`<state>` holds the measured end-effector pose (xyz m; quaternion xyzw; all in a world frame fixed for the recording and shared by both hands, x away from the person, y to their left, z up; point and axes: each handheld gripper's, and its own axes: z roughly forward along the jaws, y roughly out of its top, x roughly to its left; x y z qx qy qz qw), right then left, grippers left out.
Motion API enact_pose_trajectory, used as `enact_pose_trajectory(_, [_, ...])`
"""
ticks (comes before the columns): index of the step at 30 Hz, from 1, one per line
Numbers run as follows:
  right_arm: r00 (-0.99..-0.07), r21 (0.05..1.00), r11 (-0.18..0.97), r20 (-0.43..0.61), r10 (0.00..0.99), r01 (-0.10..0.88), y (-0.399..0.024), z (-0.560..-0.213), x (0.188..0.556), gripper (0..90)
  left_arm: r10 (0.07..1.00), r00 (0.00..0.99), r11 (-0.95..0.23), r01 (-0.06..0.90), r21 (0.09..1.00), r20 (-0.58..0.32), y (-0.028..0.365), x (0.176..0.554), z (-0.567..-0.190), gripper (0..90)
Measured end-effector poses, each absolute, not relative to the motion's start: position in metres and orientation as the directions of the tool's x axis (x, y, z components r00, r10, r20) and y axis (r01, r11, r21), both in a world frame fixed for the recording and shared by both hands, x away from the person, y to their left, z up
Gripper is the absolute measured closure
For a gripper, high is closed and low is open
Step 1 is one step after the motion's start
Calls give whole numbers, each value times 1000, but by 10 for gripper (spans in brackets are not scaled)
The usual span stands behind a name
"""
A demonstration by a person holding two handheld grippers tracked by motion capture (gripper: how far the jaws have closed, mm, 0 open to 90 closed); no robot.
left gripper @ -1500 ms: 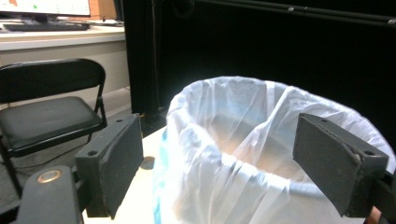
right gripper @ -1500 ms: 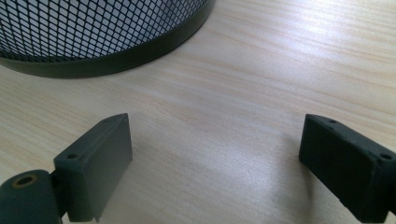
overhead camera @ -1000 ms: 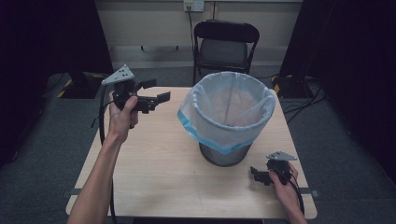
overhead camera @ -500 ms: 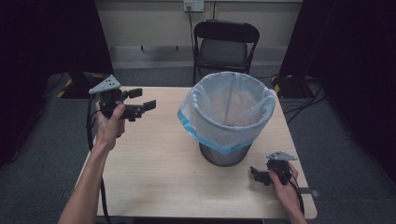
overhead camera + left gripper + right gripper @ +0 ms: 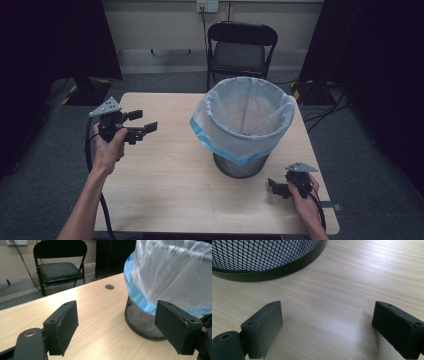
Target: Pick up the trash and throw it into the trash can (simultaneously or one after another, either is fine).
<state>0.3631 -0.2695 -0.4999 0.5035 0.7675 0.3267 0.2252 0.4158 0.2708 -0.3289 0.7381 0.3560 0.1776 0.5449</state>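
Both tools, left and right, gape wide and empty beside the lined bin.

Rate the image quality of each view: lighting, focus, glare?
High view: dim and soft, dark surroundings, table evenly lit. Left gripper view: bright, bag sharp and slightly washed out, near jaws a little soft. Right gripper view: mesh bin crisp, pale glare on the wood at upper right, jaw shadows soft.
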Motion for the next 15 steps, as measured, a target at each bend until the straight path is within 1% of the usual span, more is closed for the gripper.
enact_pose_trajectory(2, [-391, 728, 279, -17, 920, 626, -269, -500, 363, 87, 724, 679, -158, 338, 928, -124, 274, 413, -335, 174])
enact_pose_trajectory(15, [-391, 728, 279, -17, 920, 626, -269, -500, 363, 87, 757, 648, -244, 407, 880, -90, 281, 398, -377, 177])
